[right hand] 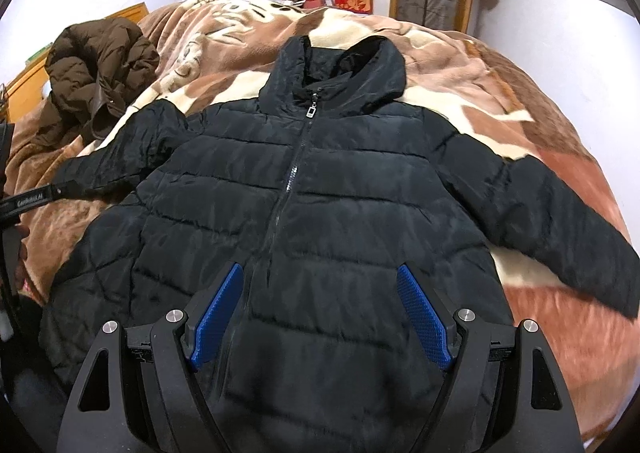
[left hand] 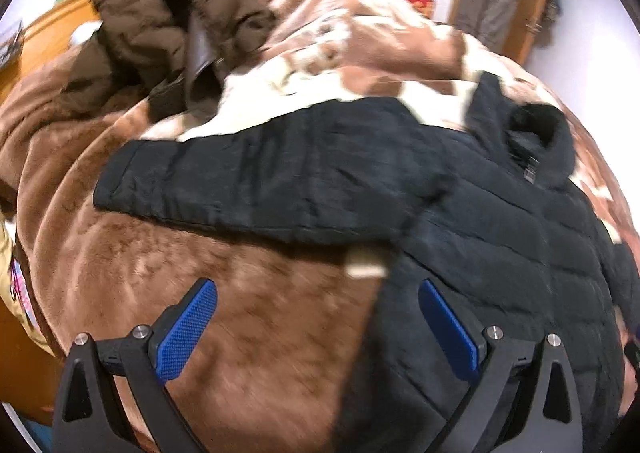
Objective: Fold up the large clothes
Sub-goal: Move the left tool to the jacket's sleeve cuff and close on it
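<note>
Even indoor light is being cast; the left view is being smeared around the black jacket [left hand: 460,213], edges bowed.

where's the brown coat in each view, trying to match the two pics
Left wrist: the brown coat lies crumpled at upper left, beyond the tip of the black jacket's outstretched sleeve.
Right wrist: the brown coat sits at the left edge, upper half, beside the black jacket's shoulder.
Shared landmark: the zipper pull at the jacket collar.
</note>
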Motion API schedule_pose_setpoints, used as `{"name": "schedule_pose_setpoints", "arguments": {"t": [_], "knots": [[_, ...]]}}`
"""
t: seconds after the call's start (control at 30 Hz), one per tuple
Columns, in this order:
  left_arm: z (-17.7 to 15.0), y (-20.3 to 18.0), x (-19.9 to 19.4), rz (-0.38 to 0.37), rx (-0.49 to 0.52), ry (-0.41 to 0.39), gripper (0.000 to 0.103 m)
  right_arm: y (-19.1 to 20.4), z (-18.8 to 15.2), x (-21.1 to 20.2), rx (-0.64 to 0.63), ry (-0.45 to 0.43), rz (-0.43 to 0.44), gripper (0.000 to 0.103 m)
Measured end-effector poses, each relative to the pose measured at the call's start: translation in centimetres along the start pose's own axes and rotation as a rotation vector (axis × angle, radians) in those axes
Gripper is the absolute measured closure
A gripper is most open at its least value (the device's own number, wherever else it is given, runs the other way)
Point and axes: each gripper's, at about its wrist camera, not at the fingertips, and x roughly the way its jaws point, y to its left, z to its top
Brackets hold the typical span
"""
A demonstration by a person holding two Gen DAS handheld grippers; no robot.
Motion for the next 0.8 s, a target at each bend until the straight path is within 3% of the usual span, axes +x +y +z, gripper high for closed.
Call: {"name": "schedule_pose_setpoints", "arguments": {"t": [0.1,0.27,0.63,0.8], "knots": [[1.2,2.4,2.1,0.047,-0.047,0.004,0.002,0.2,0.9,1.6,-0.006,0.008,0.002,0.024],[2.8,6.5,5.7,0.025,-0.156,0.042,0.002,0.3,1.9,3.9,-0.002,0.029,0.019,0.024],[3.9,14.9,11.8,0.056,-0.462,0.057,0.005,-0.1,1.8,6.3,-0.007,0.075,-0.018,0.024],[4.2,16.6,13.8,0.076,-0.505,0.031,0.009,-0.7,1.7,6.8,0.013,0.085,-0.032,0.024]]}}
